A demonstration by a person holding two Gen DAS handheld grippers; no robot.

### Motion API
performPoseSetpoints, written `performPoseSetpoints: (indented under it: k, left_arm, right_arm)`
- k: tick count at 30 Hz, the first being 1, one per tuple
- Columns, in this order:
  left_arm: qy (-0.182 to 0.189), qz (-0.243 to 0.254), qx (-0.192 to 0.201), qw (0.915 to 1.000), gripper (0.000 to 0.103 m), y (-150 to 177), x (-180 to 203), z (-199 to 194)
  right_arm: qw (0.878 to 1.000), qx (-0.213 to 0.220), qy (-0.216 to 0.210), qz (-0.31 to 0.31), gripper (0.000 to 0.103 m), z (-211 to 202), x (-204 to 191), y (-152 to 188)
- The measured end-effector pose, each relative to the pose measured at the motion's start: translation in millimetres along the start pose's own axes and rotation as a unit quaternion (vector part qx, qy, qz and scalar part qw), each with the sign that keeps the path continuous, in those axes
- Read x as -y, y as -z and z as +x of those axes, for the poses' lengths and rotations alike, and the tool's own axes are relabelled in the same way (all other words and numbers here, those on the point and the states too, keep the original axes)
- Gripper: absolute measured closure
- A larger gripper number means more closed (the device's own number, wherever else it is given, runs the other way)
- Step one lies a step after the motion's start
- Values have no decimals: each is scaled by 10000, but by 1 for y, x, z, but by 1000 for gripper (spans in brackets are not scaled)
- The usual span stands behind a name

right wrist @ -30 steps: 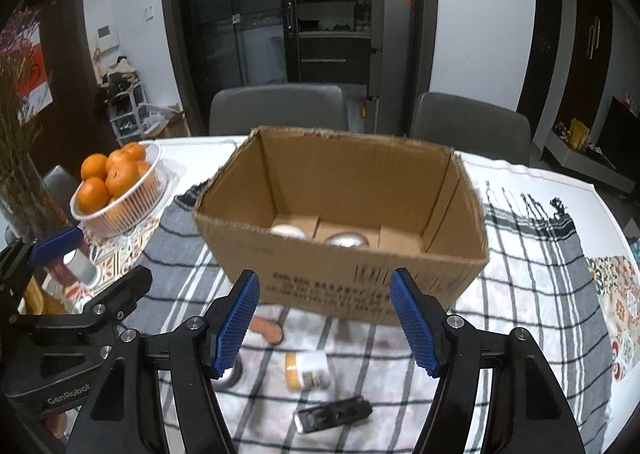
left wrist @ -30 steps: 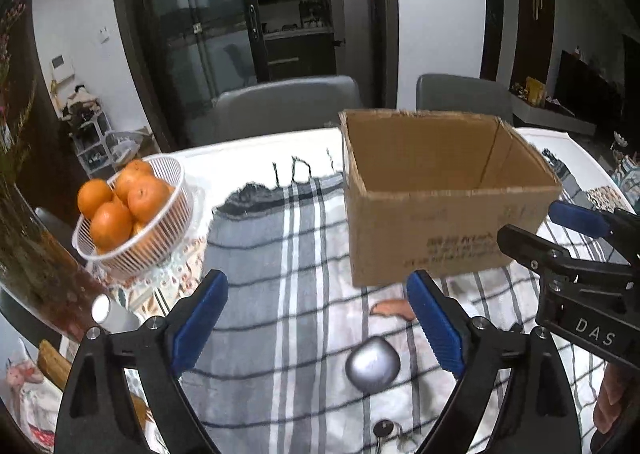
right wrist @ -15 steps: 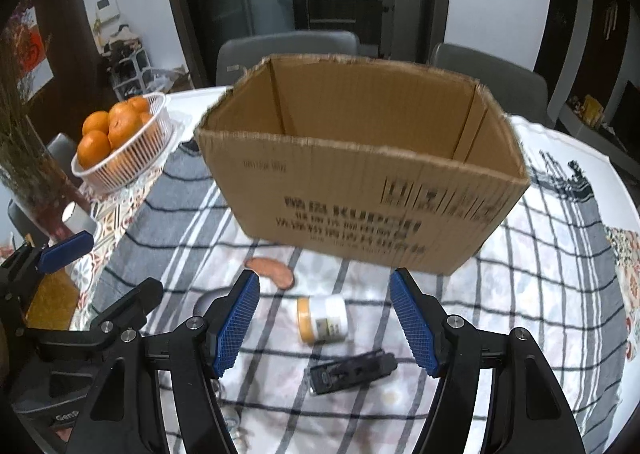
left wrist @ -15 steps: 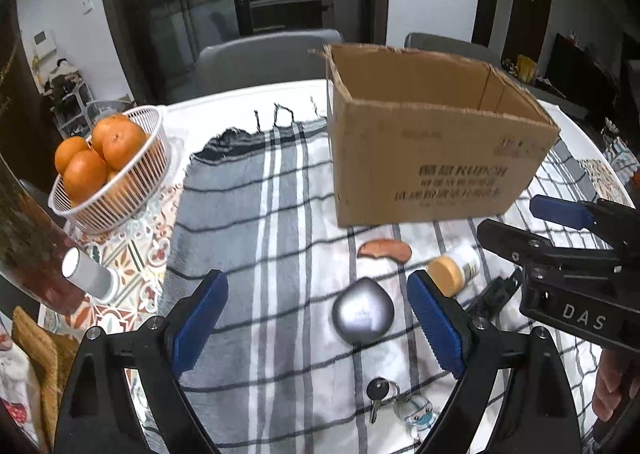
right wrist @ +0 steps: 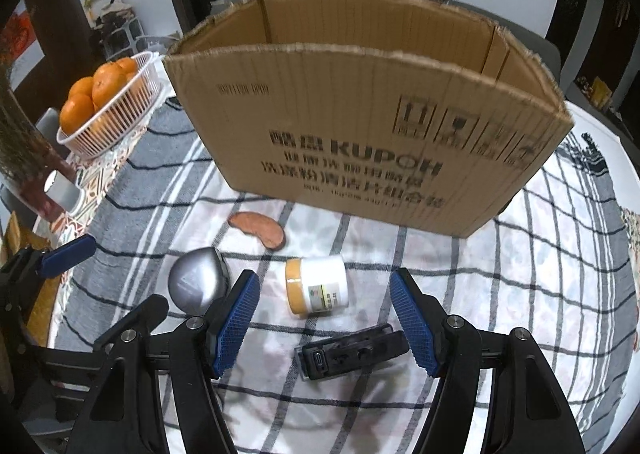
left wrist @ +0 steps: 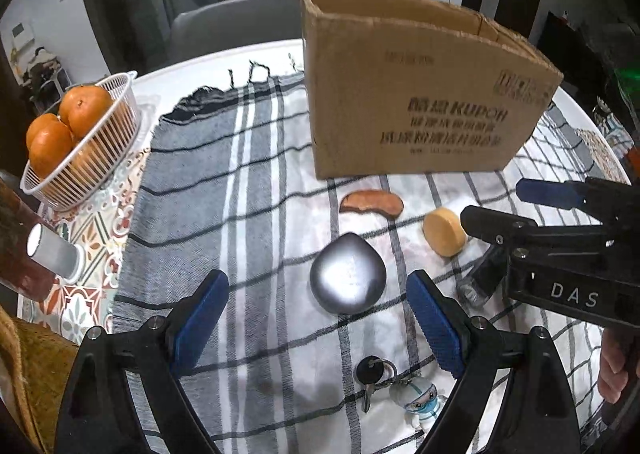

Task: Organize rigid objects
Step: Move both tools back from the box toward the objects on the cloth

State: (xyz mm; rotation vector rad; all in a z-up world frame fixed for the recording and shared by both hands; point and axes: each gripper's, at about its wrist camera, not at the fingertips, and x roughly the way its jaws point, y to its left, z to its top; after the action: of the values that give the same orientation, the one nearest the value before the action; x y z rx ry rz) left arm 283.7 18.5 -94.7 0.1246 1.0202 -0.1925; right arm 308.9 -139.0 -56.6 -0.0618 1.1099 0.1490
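A: What is the left wrist camera showing?

B: The left gripper (left wrist: 316, 308) is hovering with its blue pads spread wide, holding nothing. A silver teardrop-shaped case (left wrist: 347, 273) is lying on the checked cloth (left wrist: 208, 181) between the fingers and slightly ahead of them. Nearer the camera, a key with a small masked figurine (left wrist: 400, 390) is lying on the cloth; the right wrist camera is not showing that at all.

A: And the right wrist camera?

B: The right gripper (right wrist: 324, 320) is also hanging open and empty. A white jar with a tan lid (right wrist: 316, 286) is lying on its side just ahead of the pads, and a black device with a port (right wrist: 352, 354) is lying between them. From the left view only the jar's lid is showing, and the black device is mostly hiding behind the right gripper's arm.

A: Where is the box?

B: The cardboard box (right wrist: 360, 125) is standing upright on the cloth behind everything, top open; neither view is showing its floor. A brown curved piece (right wrist: 259, 230) is lying just in front of it.

A: Anything off to the side?

B: A white basket of oranges (left wrist: 76, 145) is sitting at the left, off the cloth, well apart from the box.
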Motion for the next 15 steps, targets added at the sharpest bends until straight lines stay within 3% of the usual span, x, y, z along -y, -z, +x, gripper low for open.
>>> performPoseSetpoints:
  k: [15]
  left_arm:
    - [67, 179, -294, 9994, 20, 6, 16, 34]
  right_arm:
    - [9993, -360, -121, 14, 34, 30, 0, 3]
